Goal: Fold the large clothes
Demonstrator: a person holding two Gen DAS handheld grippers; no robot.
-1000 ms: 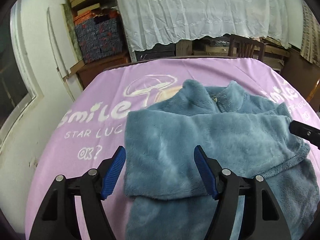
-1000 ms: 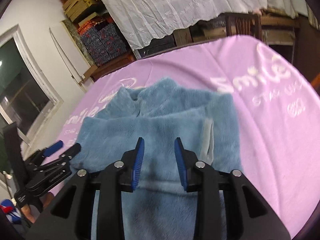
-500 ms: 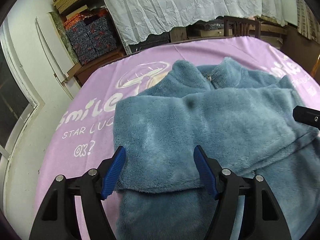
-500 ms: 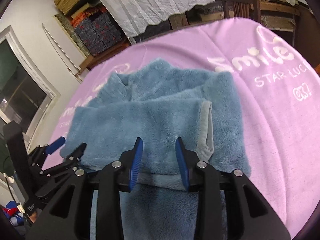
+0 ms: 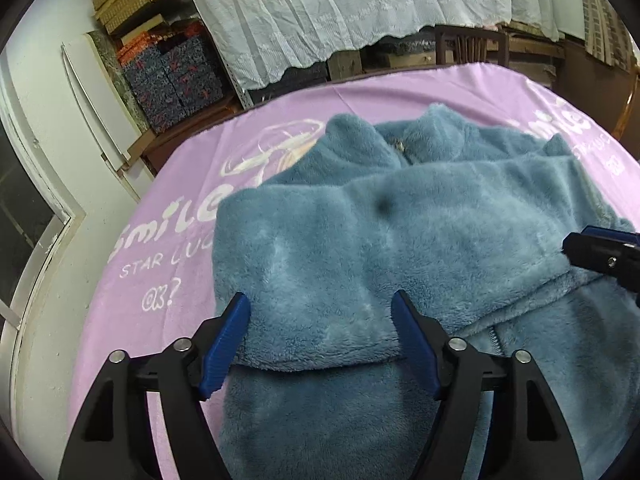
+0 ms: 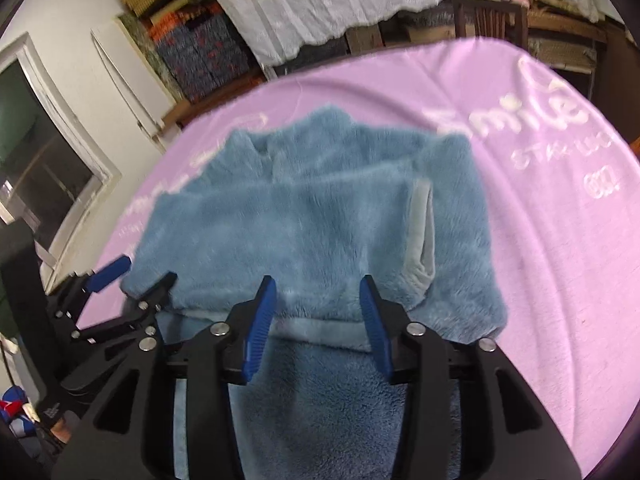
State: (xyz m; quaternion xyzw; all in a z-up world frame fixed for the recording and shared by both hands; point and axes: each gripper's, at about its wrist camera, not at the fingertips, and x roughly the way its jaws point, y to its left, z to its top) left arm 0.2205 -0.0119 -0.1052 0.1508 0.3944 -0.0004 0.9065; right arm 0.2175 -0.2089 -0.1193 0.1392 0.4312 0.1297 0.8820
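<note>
A blue fleece jacket point(image 5: 360, 248) lies on a table covered with a purple blanket point(image 5: 168, 280), collar at the far side, one sleeve folded across the chest. My left gripper point(image 5: 322, 340) is open and empty, just above the folded sleeve's near edge. My right gripper point(image 6: 318, 322) is open and empty above the jacket point(image 6: 304, 216) near the sleeve's grey cuff point(image 6: 422, 232). The right gripper's tip also shows at the right edge of the left wrist view point(image 5: 600, 252). The left gripper shows at the left of the right wrist view point(image 6: 128, 280).
The purple blanket point(image 6: 560, 240) has white "Smile" print. Behind the table stand patterned boxes point(image 5: 172, 76), a white lace curtain point(image 5: 360, 8) and a wooden chair point(image 5: 468, 46). A white wall and window frame point(image 5: 48, 208) are at the left.
Both grippers moved forward over the jacket, which looks larger now. The right gripper's fingers opened wider. The left gripper stayed open.
</note>
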